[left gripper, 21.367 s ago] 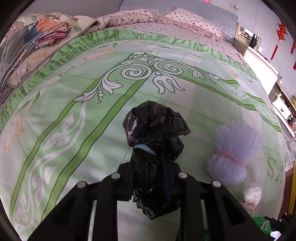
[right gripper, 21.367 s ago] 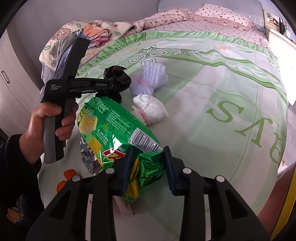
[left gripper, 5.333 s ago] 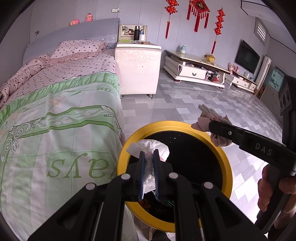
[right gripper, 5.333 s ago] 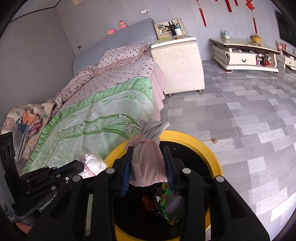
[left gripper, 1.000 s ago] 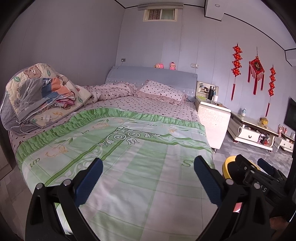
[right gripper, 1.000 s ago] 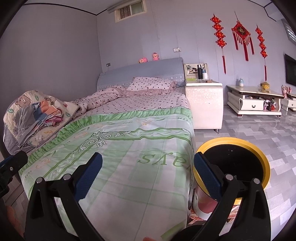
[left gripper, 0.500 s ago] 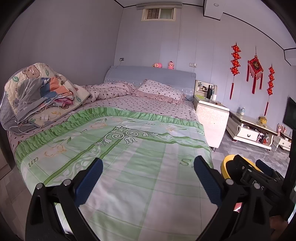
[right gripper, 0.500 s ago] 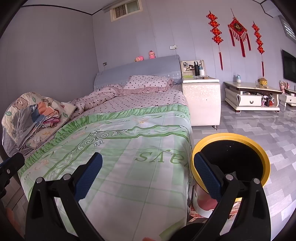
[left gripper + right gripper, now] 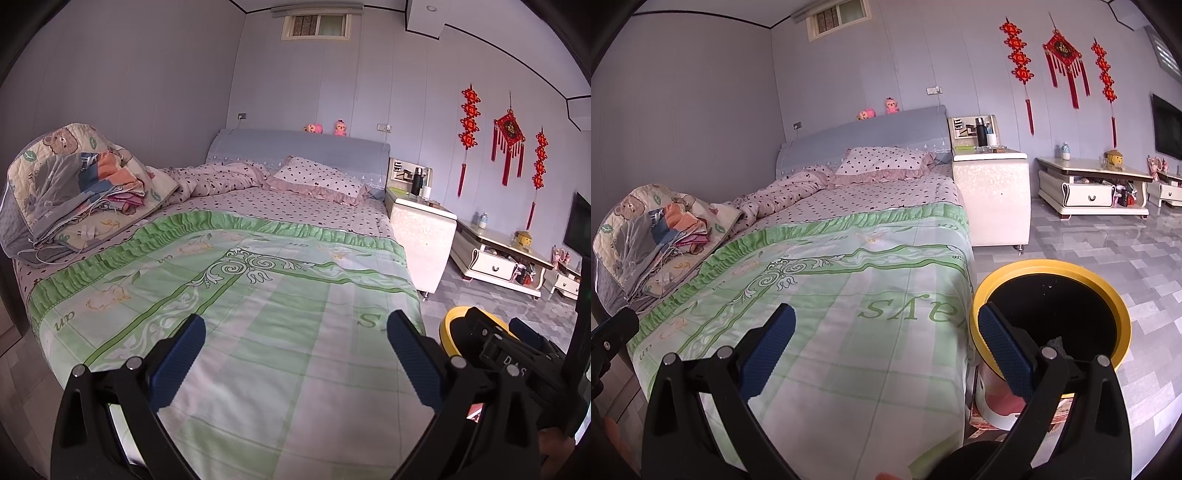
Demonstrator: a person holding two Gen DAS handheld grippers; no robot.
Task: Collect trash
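A yellow-rimmed trash bin [image 9: 1115, 295] stands on the floor at the foot-right corner of the bed, its black inside holding some dim trash. In the left wrist view only a sliver of the bin's rim [image 9: 448, 325] shows behind the other gripper's body. My left gripper [image 9: 295, 345] is open over the green bedspread [image 9: 258, 295], nothing between its blue pads. My right gripper [image 9: 886, 343] is open too, its left finger over the bedspread [image 9: 849, 280] and its right finger over the bin's near rim. No trash lies on the bedspread in either view.
A folded stack of quilts [image 9: 74, 184] sits at the bed's left edge, with a dotted pillow [image 9: 317, 179] at the head. A white nightstand [image 9: 991, 192] and a low TV cabinet [image 9: 1089, 184] stand to the right on grey tile floor [image 9: 1108, 243].
Over the last second both grippers stay wide open and empty; the views shift only slightly, with the bed and bin drifting a little. Earlier they held trash over the bin.
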